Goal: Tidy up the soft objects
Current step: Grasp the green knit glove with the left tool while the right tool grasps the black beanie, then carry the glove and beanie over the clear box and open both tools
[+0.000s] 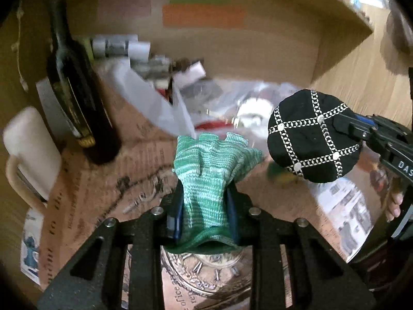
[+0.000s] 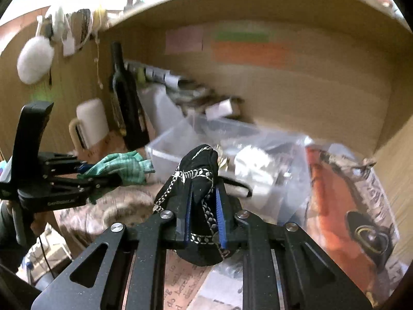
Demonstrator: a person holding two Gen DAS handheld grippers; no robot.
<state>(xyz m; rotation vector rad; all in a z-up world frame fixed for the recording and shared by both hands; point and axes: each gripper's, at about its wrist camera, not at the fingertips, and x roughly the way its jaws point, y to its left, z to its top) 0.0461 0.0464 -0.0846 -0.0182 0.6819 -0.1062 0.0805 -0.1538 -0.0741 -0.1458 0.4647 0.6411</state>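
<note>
My left gripper [image 1: 205,214] is shut on a green and white knitted glove [image 1: 210,170], held above a paper-covered shelf floor; it also shows at the left of the right wrist view [image 2: 103,178] with the glove [image 2: 121,166]. My right gripper [image 2: 204,217] is shut on a black cloth cap with silver chain pattern [image 2: 198,180]. In the left wrist view the cap [image 1: 312,134] hangs at the right, level with the glove, the right gripper [image 1: 346,126] behind it.
A dark wine bottle [image 1: 74,90] and a white mug [image 1: 28,142] stand at the left. A clear plastic box [image 2: 185,139] and plastic bags [image 2: 271,165] with small items lie at the back. An orange printed bag [image 2: 343,206] lies right. Wooden walls enclose the shelf.
</note>
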